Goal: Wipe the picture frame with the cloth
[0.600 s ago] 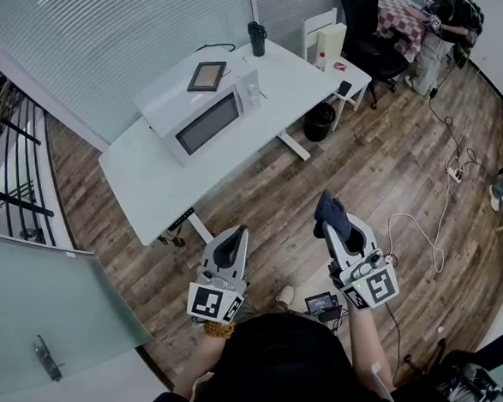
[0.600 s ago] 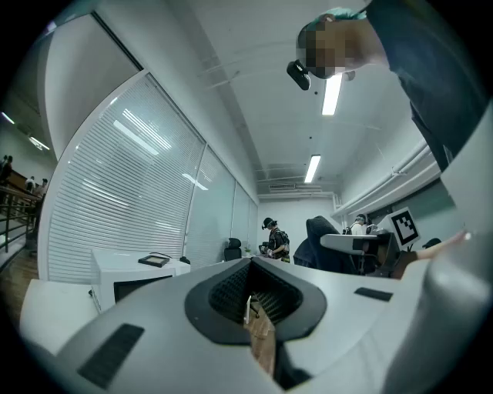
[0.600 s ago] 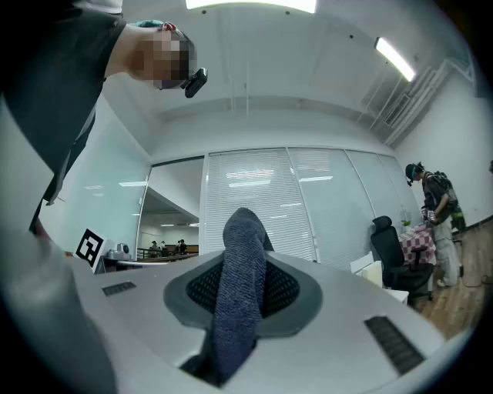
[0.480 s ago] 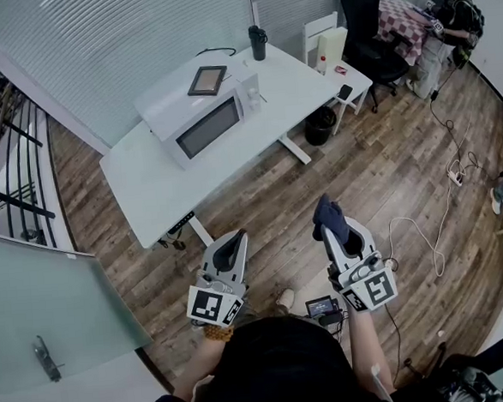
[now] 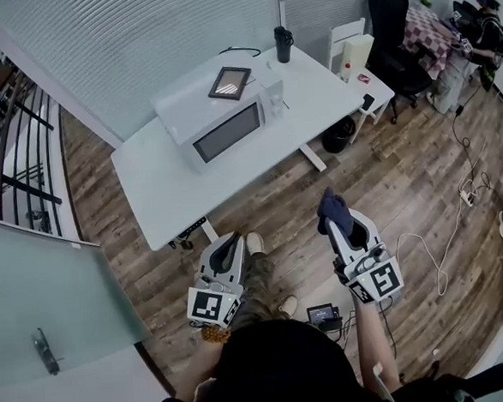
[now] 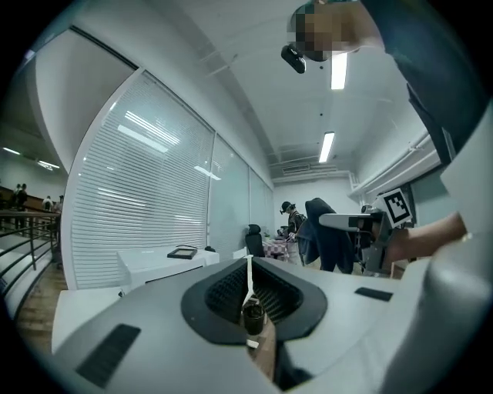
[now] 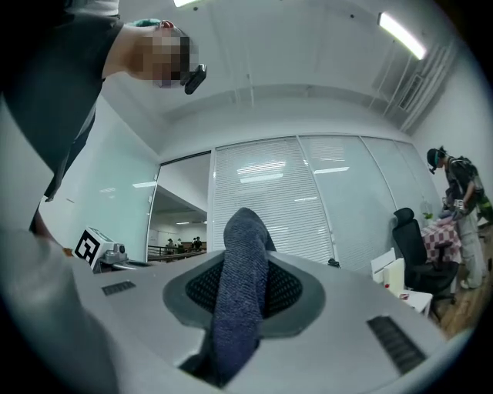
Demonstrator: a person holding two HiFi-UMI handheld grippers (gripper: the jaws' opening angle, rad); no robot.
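The picture frame lies flat on top of the white microwave on the white table; it also shows far off as a dark frame in the left gripper view. My right gripper is shut on a dark blue cloth, which bulges up between its jaws as a blue cloth in the right gripper view. My left gripper is shut with nothing in it. Both are held level over the wooden floor, well short of the table.
On the table stand a black tumbler and a clear bottle. A bin sits under the table's right end, with a white chair and a black office chair behind. A person sits at the far right. Cables trail on the floor.
The table and microwave have shifted right and nearer in the head view as the person stepped forward. Both grippers keep their pose, the cloth still in the right one.
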